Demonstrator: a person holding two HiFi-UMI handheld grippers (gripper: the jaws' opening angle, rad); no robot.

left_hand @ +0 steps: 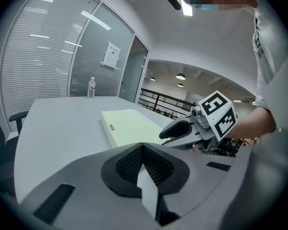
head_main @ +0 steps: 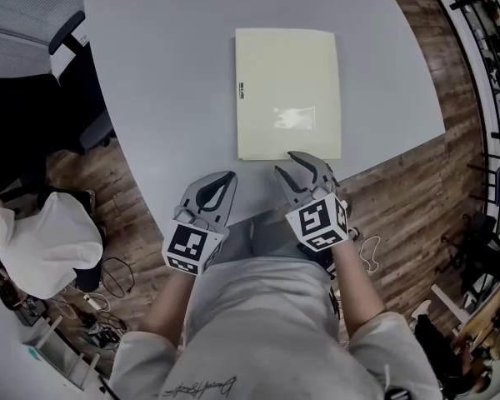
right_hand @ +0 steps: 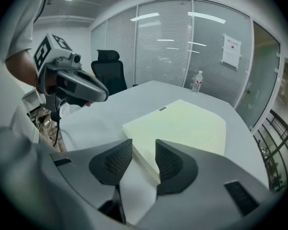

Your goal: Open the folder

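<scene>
A pale yellow folder (head_main: pixel 287 94) lies shut and flat on the grey table (head_main: pixel 167 73), with a small dark label on its left edge. My right gripper (head_main: pixel 293 163) hovers at the folder's near edge, open. In the right gripper view (right_hand: pixel 143 150) the folder's near corner (right_hand: pixel 149 152) shows in the gap between the jaws, and the pads do not press on it. My left gripper (head_main: pixel 223 180) hangs over the table's front edge, left of the folder, shut and holding nothing. In the left gripper view (left_hand: pixel 143 146) the folder (left_hand: pixel 129 126) lies ahead to the right.
A water bottle (right_hand: pixel 197 82) stands at the table's far end. An office chair (right_hand: pixel 108 63) stands at the table's left side. The table's curved front edge (head_main: pixel 233 215) runs just under both grippers. A white bag (head_main: pixel 46 240) and cables lie on the wooden floor to the left.
</scene>
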